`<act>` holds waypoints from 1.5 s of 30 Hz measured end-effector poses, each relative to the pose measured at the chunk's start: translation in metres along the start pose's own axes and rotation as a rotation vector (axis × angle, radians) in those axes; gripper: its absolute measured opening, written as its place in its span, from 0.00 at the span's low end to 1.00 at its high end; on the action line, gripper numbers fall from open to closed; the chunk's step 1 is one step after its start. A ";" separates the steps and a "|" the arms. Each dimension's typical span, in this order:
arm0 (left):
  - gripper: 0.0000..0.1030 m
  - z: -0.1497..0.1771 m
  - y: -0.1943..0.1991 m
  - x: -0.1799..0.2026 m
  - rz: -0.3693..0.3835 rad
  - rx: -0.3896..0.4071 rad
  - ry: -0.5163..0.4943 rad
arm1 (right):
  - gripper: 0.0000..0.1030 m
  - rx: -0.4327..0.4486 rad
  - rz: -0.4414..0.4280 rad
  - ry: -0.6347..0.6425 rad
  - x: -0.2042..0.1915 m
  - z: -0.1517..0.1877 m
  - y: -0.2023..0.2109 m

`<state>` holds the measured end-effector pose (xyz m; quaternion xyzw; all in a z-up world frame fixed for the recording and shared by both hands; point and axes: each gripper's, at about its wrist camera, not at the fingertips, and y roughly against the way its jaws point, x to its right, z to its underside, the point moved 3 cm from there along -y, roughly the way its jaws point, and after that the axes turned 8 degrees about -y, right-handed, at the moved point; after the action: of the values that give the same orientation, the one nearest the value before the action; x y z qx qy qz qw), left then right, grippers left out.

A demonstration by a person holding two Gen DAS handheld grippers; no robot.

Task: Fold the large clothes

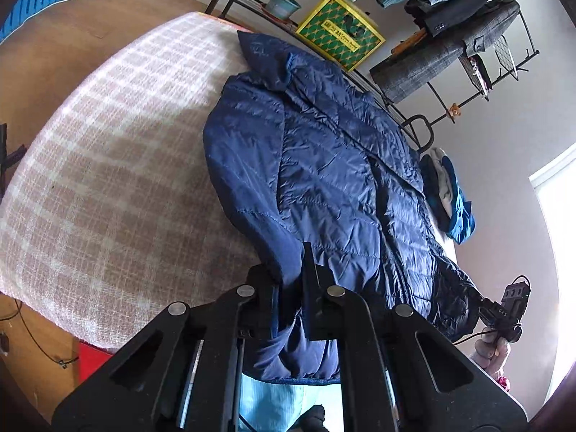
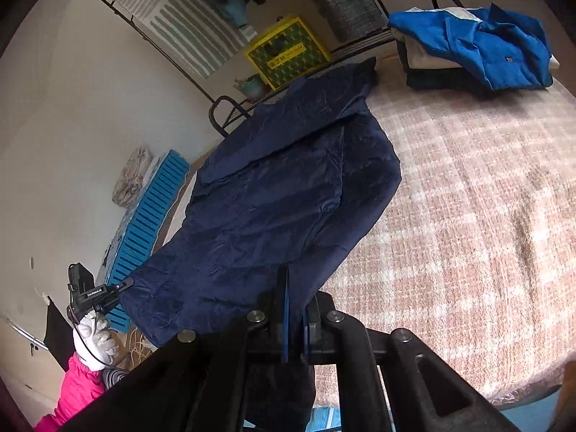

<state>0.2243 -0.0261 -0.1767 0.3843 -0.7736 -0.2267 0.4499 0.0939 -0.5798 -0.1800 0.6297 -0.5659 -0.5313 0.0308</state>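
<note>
Left tool (image 1: 288, 288): my jaws pinch the navy jacket (image 1: 324, 165) at its hem.
Right tool (image 2: 293, 318): clamped on the hem's other corner.
Jacket: lying on the checked bed (image 1: 108, 180), long axis running away from me, collar at the far end.

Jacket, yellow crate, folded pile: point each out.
Jacket (image 1: 324, 165): left wrist view, quilted front panel.
Yellow crate (image 1: 340, 32): left wrist view, green patterned side.
Folded pile (image 2: 504, 43): right wrist view, blue garment on top.
</note>
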 end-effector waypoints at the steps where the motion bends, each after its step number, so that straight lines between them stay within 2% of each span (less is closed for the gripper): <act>1: 0.06 -0.006 0.004 0.005 0.003 0.016 -0.006 | 0.02 0.011 0.006 -0.001 -0.003 -0.004 0.003; 5: 0.06 -0.027 0.016 0.022 0.041 0.075 -0.002 | 0.02 0.040 0.017 -0.027 -0.014 -0.020 0.017; 7: 0.06 -0.037 0.021 0.030 0.042 0.095 -0.009 | 0.02 0.020 0.013 -0.066 -0.025 -0.031 0.021; 10: 0.06 -0.051 0.026 0.042 0.035 0.116 -0.028 | 0.01 0.072 0.071 0.067 -0.061 -0.045 0.031; 13: 0.06 -0.066 0.033 0.049 0.034 0.146 -0.023 | 0.01 0.090 0.039 0.087 -0.075 -0.058 0.036; 18: 0.06 -0.098 0.032 0.054 0.012 0.175 -0.027 | 0.01 0.128 0.025 0.049 -0.067 -0.090 0.035; 24: 0.06 -0.155 0.011 0.053 -0.013 0.203 -0.032 | 0.01 0.160 0.026 0.000 -0.055 -0.143 0.016; 31: 0.05 -0.239 -0.063 0.041 -0.030 0.174 -0.042 | 0.01 0.152 0.093 0.001 -0.050 -0.219 -0.041; 38: 0.05 -0.311 -0.168 -0.002 -0.101 0.140 -0.025 | 0.01 0.127 0.217 -0.009 -0.020 -0.300 -0.141; 43: 0.05 -0.324 -0.254 -0.050 -0.183 0.038 0.019 | 0.01 0.059 0.316 -0.016 0.021 -0.316 -0.218; 45: 0.05 -0.323 -0.273 -0.061 -0.183 0.022 0.027 | 0.01 0.040 0.336 -0.004 0.032 -0.315 -0.235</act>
<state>0.6302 -0.1435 -0.2391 0.4613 -0.7316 -0.2532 0.4335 0.4687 -0.6971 -0.2139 0.5254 -0.6739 -0.5086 0.1056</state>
